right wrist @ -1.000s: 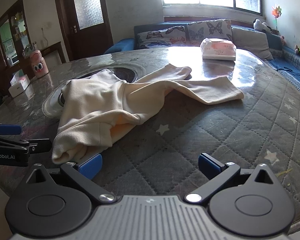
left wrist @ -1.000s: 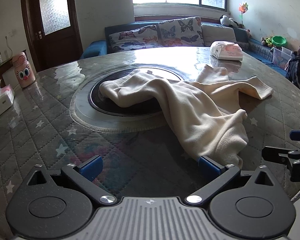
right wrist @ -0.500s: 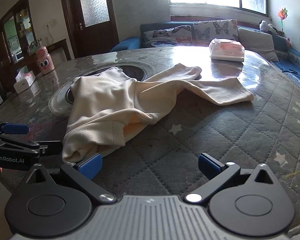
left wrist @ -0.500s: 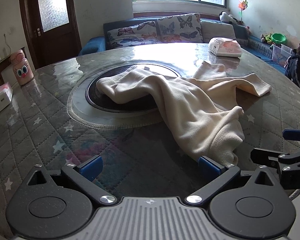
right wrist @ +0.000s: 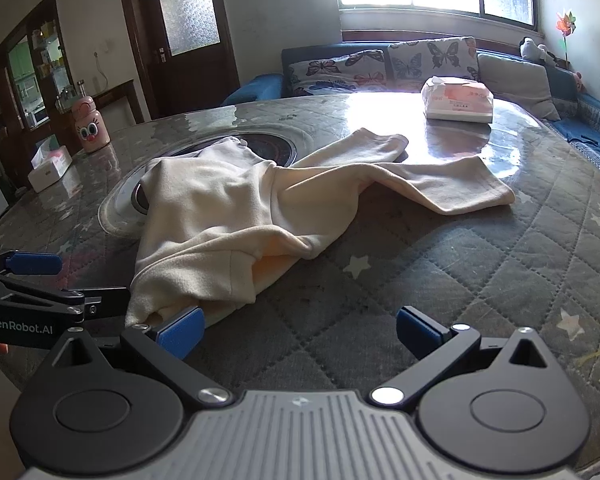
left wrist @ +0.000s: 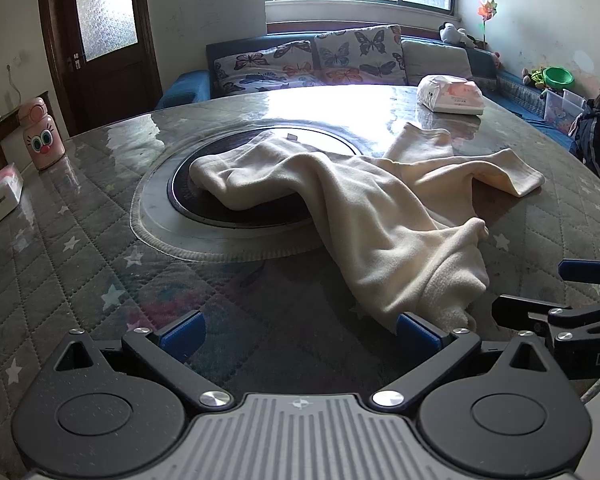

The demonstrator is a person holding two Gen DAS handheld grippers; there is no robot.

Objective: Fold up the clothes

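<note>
A cream long-sleeved garment [left wrist: 372,208] lies crumpled across the round table, partly over the dark centre disc [left wrist: 236,208]; it also shows in the right wrist view [right wrist: 236,216], with two sleeves reaching to the far right. My left gripper [left wrist: 298,330] is open and empty, its right fingertip at the garment's near hem. My right gripper [right wrist: 298,330] is open and empty, its left fingertip at the same near hem. Each gripper shows at the edge of the other's view: the right one [left wrist: 560,292], the left one [right wrist: 60,280].
The table has a quilted grey star-patterned cover [right wrist: 460,280] under glass. A pink tissue pack [left wrist: 450,96] lies at the far side. A pink cartoon bottle [left wrist: 42,140] and a white tissue box [left wrist: 0,196] stand at the left. A sofa with butterfly cushions [left wrist: 320,56] is behind.
Both grippers have moved forward toward the garment's near hem, which now reaches their inner fingertips. The jaws stay open. The garment has not moved.
</note>
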